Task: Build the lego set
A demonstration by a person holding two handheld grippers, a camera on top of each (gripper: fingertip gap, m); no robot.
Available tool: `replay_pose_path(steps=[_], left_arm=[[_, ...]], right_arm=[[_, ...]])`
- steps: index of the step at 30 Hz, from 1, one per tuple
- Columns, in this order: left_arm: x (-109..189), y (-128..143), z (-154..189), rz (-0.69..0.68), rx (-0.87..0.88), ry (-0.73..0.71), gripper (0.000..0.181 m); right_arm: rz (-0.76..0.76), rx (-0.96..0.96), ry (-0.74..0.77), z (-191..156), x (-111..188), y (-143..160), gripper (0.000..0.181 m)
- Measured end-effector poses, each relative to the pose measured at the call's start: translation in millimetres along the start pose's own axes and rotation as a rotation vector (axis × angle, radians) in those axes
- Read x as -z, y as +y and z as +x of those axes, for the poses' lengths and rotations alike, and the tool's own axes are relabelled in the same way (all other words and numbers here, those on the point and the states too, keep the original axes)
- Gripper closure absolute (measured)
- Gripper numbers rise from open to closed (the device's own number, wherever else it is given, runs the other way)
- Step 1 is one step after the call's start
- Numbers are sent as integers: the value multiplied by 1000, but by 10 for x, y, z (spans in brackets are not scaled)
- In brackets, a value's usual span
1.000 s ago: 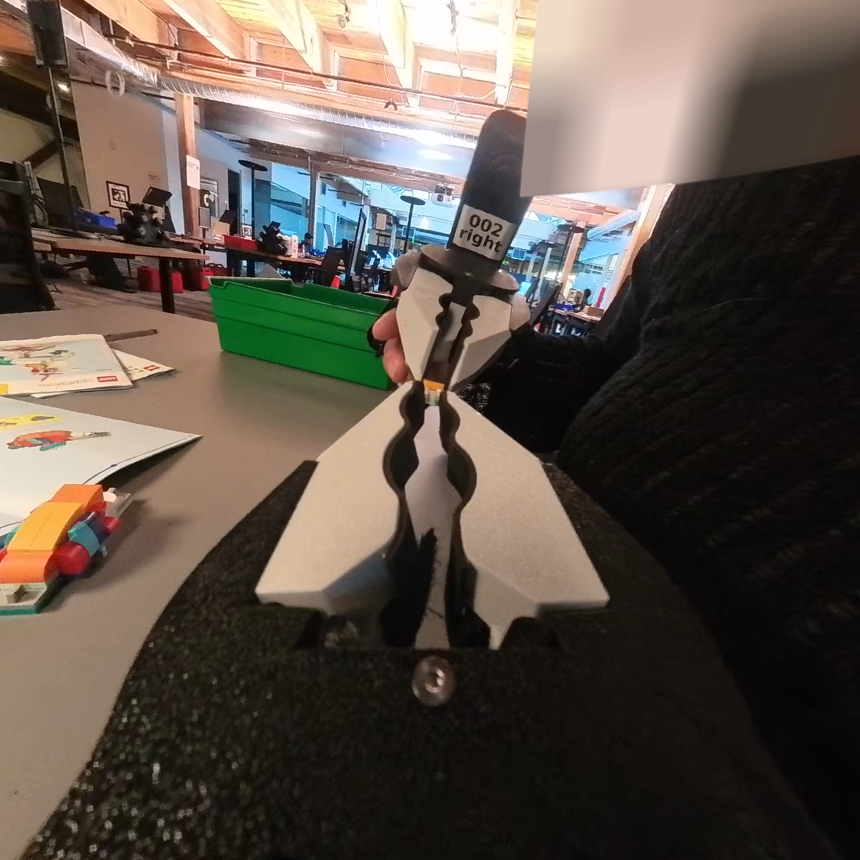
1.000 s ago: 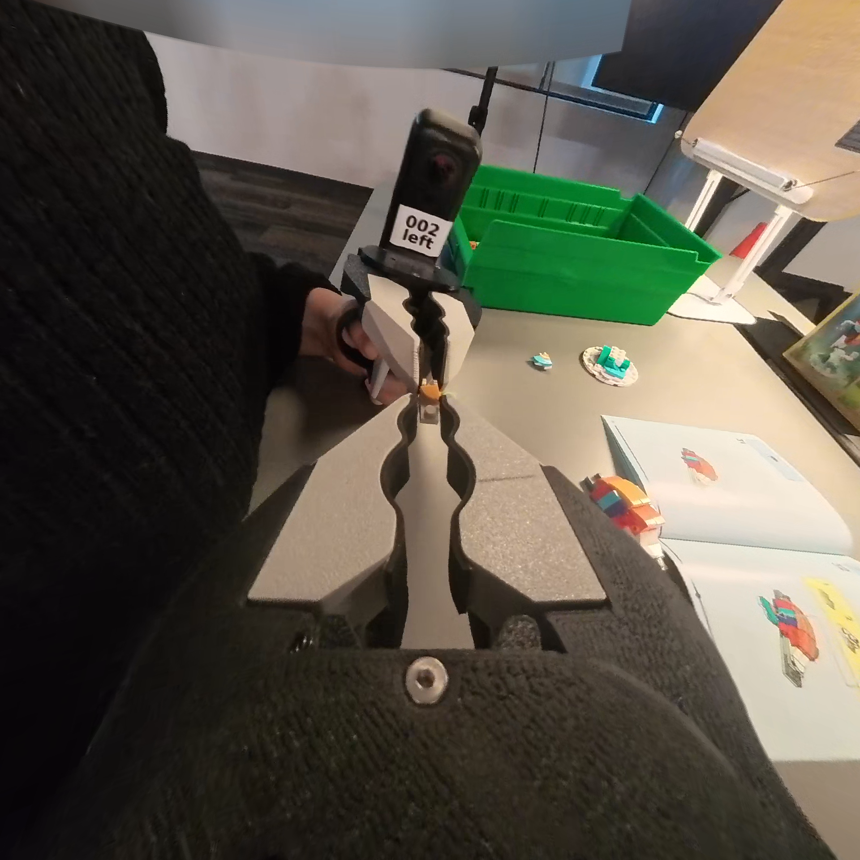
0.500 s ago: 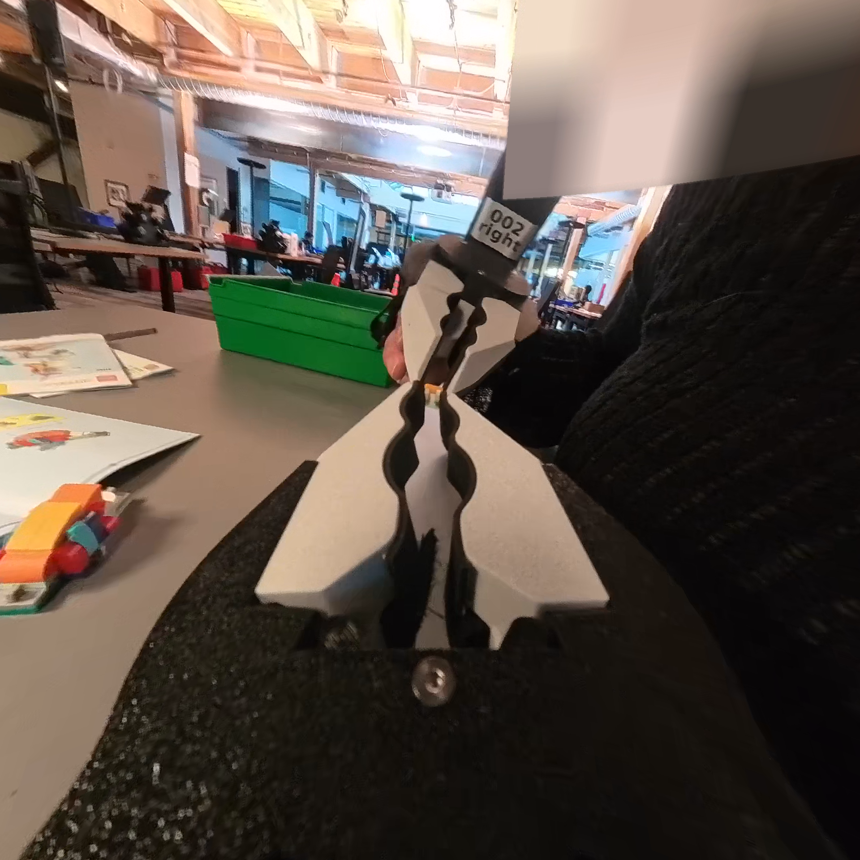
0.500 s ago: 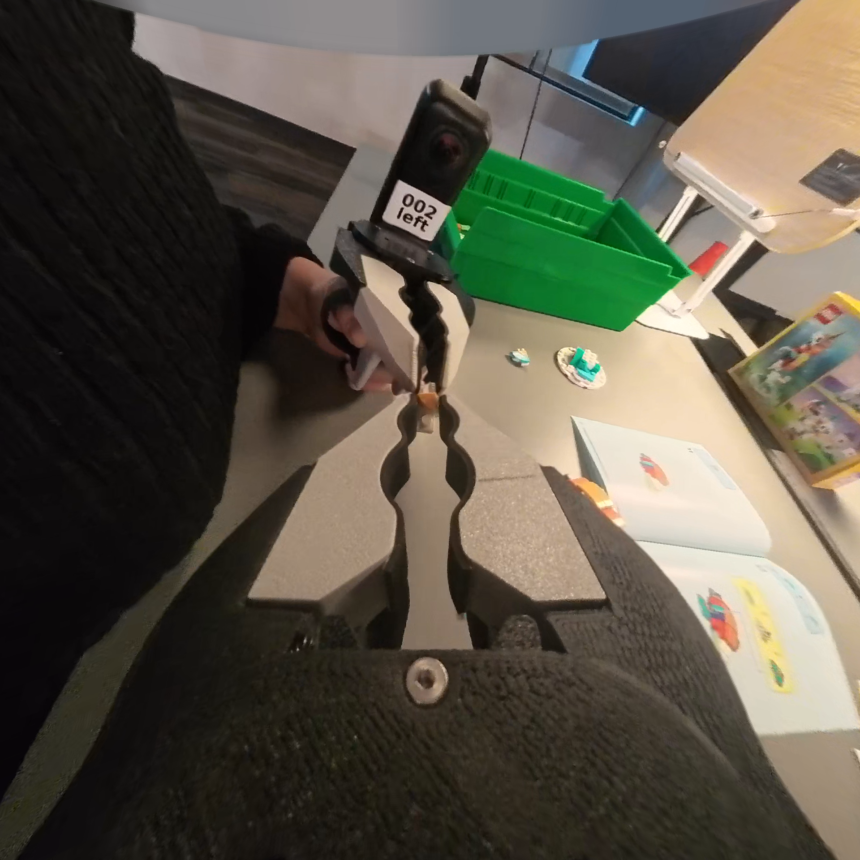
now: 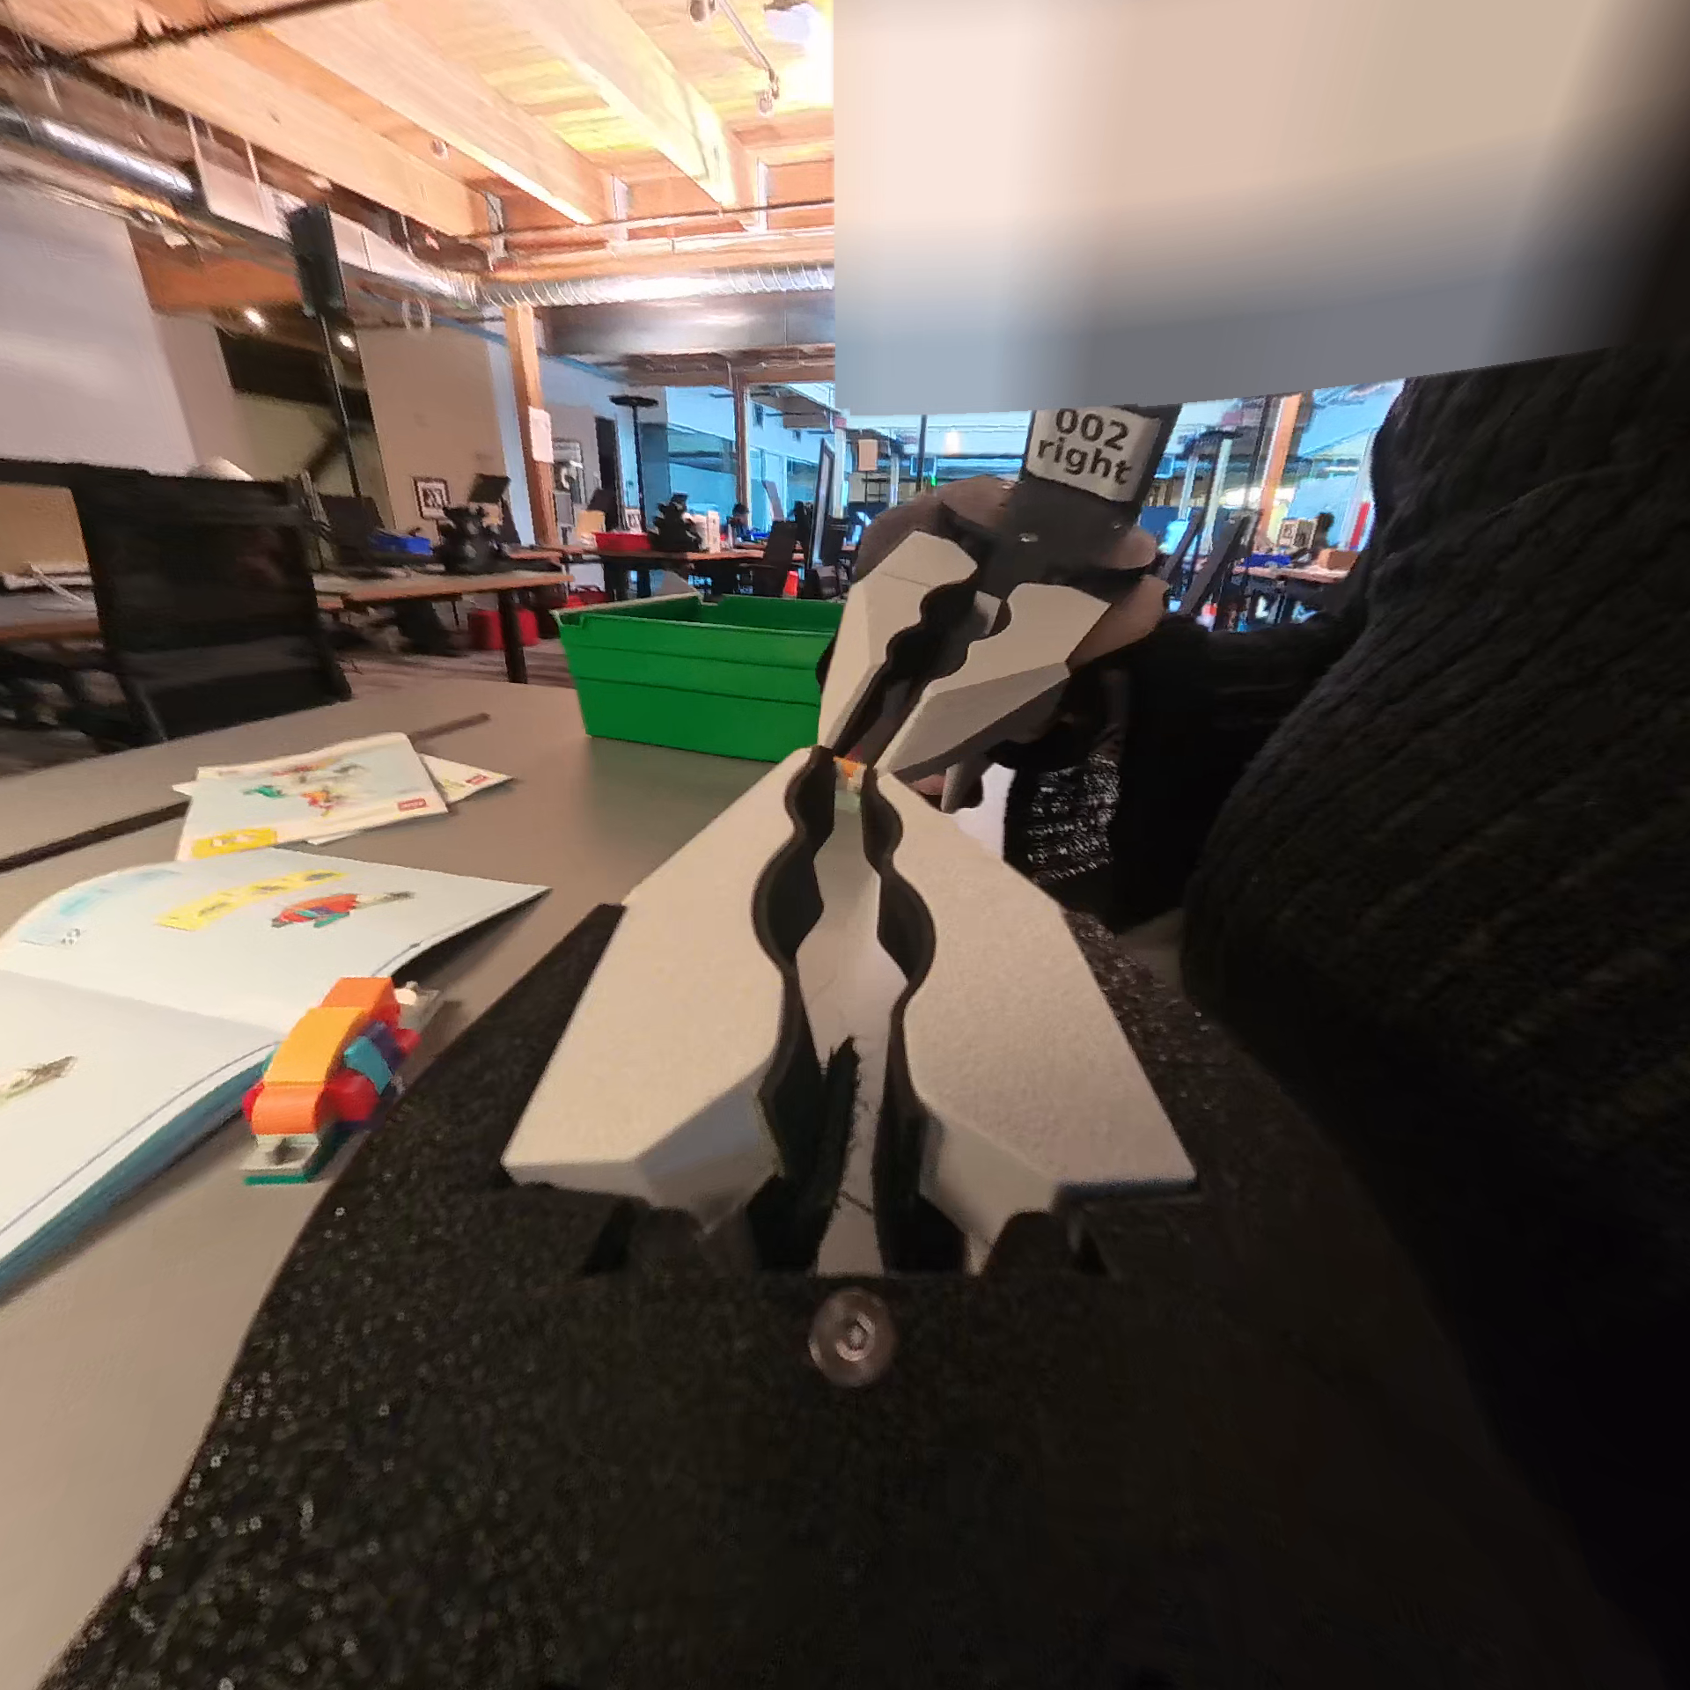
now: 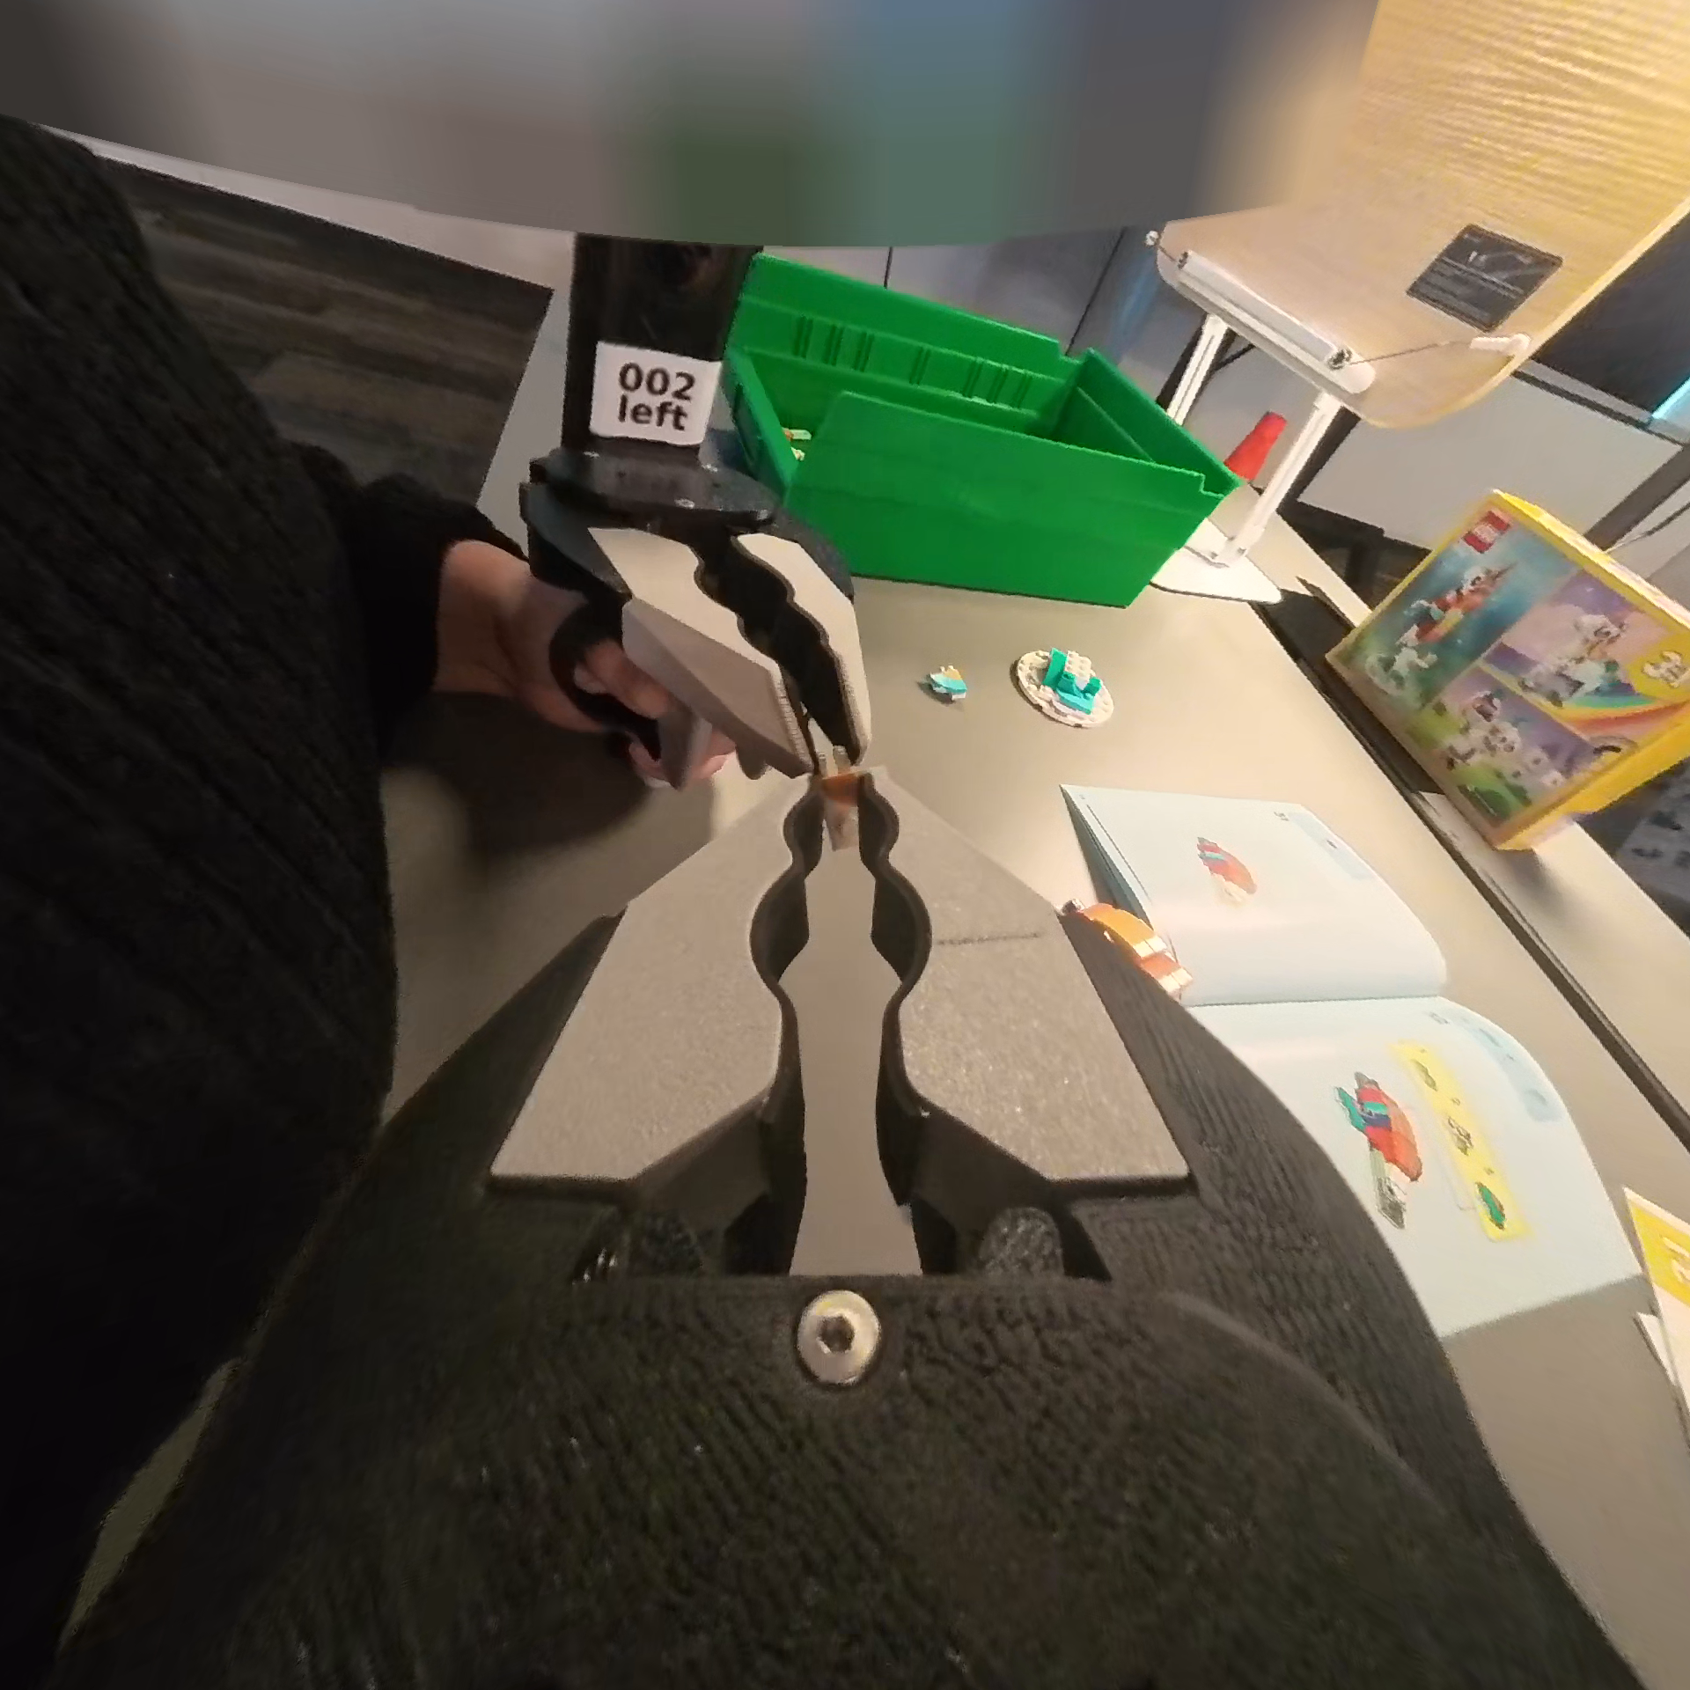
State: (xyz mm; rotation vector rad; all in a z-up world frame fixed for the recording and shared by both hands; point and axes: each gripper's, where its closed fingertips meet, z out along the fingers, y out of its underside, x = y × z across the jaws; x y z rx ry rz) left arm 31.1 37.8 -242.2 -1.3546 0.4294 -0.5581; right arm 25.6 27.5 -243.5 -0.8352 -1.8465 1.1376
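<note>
- Both grippers meet tip to tip above the grey tabletop, close in front of the person's black sweater.
- The right gripper has its fingers drawn in on a small orange-and-grey lego piece, pinched right at the tips.
- The left gripper comes in from the other side, its fingers nearly together around a tiny pale piece; from here I cannot tell whether it truly grips it.
- In the right wrist view the left gripper's tips sit touching or just above the orange piece; the exact contact is too small to call.
- A bare hand wraps the left gripper's black handle.
- Off to the left of the left fingers, a half-built orange, red and teal model rests against the edge of an open instruction booklet.
- Beyond the right fingertips, a green bin stands at the far end of the tabletop.
- Between bin and booklet lie a small teal piece and a white round plate with teal bricks, near each other.
- Far right of the right fingers, the yellow set box stands tilted.
</note>
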Motion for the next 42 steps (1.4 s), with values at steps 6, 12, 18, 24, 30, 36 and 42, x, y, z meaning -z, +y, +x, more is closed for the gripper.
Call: replay_pose_path(steps=[6,12,18,24,30,36,42], left_arm=[[-2,6,-35,-1,-27,-32,177],[-5,-22,-53,3,-74,-73,177],[45,-45,-122,30,-47,-119,177],[59,-36,-175,30,-52,-148,177],[72,-37,-210,27,-61,-166,177],[90,-103,-296,63,-89,-236,177],[36,-194,-265,117,-153,-317,177]], right_arm=[[-7,-36,27,35,-18,-1,175],[34,-94,47,71,-37,-8,175],[-86,-322,45,349,97,583,150],[-292,-416,-12,276,83,1197,156],[-413,-398,6,272,52,1392,170],[-448,-364,74,371,48,1320,175],[17,-373,75,535,45,-7,175]])
